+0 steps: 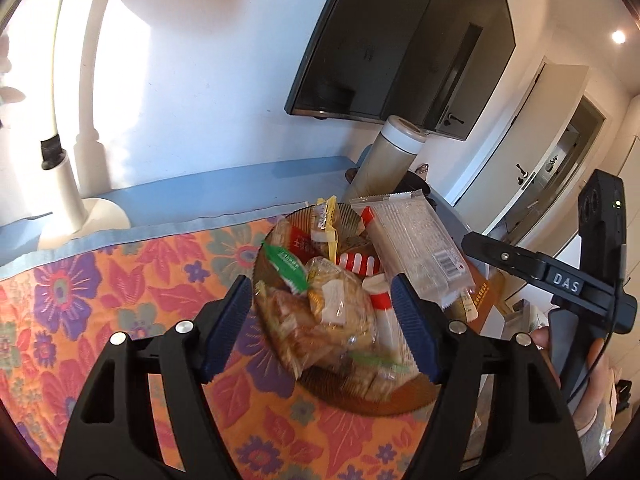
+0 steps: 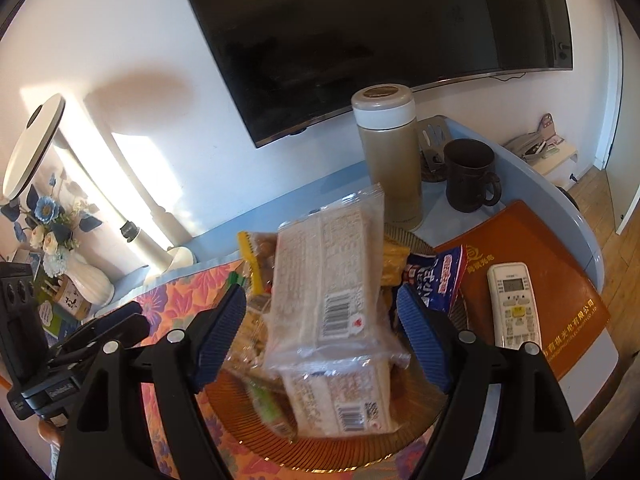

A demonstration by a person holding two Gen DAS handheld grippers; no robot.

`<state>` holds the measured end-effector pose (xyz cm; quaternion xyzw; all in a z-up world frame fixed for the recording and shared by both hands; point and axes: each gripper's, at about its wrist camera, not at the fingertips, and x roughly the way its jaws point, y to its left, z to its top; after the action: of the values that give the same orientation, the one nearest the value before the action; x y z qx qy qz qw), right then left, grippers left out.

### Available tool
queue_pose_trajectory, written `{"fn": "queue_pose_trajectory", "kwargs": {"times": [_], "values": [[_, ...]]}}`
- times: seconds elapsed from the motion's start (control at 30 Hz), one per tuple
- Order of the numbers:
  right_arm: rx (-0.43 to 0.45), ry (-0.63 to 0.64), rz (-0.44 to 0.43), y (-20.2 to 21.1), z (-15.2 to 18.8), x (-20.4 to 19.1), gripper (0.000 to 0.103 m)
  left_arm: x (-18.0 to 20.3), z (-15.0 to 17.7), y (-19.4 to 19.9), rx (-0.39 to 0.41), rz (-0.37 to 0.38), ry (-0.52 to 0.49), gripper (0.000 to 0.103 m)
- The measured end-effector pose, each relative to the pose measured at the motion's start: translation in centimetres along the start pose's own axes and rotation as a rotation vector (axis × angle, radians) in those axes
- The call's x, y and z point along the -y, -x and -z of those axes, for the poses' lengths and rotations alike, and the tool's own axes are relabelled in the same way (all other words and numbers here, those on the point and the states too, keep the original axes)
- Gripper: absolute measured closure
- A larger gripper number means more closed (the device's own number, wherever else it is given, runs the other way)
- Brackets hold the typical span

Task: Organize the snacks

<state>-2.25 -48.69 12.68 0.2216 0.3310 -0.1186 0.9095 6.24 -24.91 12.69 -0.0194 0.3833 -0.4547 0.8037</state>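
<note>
An amber glass plate [image 1: 384, 404] on the floral cloth holds a pile of snacks: a clear bag of crackers [image 1: 336, 320], a green packet [image 1: 286, 262], a yellow packet [image 1: 326, 216] and red-and-white striped packets [image 1: 358, 262]. My left gripper [image 1: 320, 328] hovers open over the plate's near side, touching nothing. My right gripper [image 2: 322, 336] is open too. A long clear pack of rice crackers [image 2: 328, 280] stands tilted and blurred between its fingers, clear of both pads. A second clear pack [image 2: 344, 396] lies on the plate [image 2: 248, 428], with a blue packet [image 2: 436, 280] to the right.
A tall thermos [image 2: 392, 160] and a dark mug [image 2: 470, 176] stand behind the plate. A white remote [image 2: 516, 304] lies on an orange folder [image 2: 560, 248] to the right. A white lamp [image 1: 64, 184] and a flower vase [image 2: 86, 284] are at the left. A TV hangs on the wall.
</note>
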Motion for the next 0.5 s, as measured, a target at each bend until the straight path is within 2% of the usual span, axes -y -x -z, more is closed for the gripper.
{"fn": "queue_pose_trajectory", "kwargs": {"times": [0.3,0.43,0.5], "values": [[0.011,0.050,-0.041,2.3,2.2,-4.1,0.021,-2.5,2.4,6.7,0.083,-0.011,0.068,0.032],[-0.003,0.087,-0.103,2.8,4.0,-7.4,0.020,-4.1,3.8,10.6,0.130,-0.022,0.107,0.031],[-0.020,0.110,-0.140,3.0,5.3,-9.5,0.017,-5.0,4.9,12.6,0.151,-0.062,0.110,0.030]]}}
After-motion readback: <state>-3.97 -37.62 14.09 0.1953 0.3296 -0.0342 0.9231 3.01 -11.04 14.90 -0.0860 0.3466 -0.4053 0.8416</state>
